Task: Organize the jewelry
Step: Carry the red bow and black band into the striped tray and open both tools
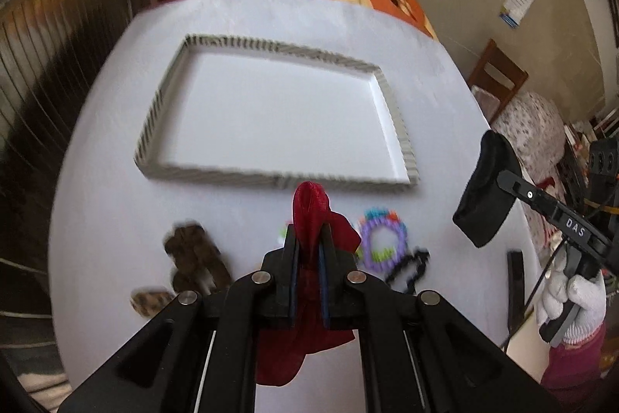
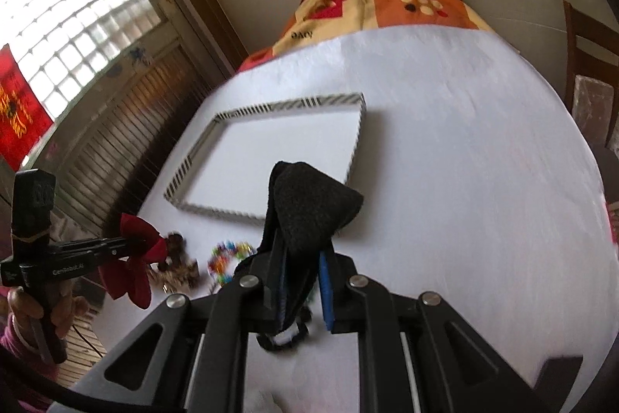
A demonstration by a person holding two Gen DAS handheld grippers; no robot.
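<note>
In the left wrist view my left gripper (image 1: 309,250) is shut on a dark red fabric scrunchie (image 1: 309,211), lifted above the white table. My right gripper (image 2: 305,250) is shut on a black fabric scrunchie (image 2: 313,208), which bulges out past its fingertips. Each gripper shows in the other's view: the right one with the black scrunchie (image 1: 485,188) at the right, the left one with the red scrunchie (image 2: 135,258) at the lower left. A shallow white tray with a striped rim (image 1: 271,45) (image 2: 185,165) lies just beyond both, with nothing in it.
On the table near the tray's front edge lie a brown patterned scrunchie (image 1: 193,254) (image 2: 178,266), a colourful bead bracelet (image 1: 383,239) (image 2: 228,258), a black twisted hair tie (image 1: 410,266) and a spotted clip (image 1: 151,300). A gloved hand (image 1: 572,300) holds the right gripper. A wooden chair (image 1: 499,72) stands at the right.
</note>
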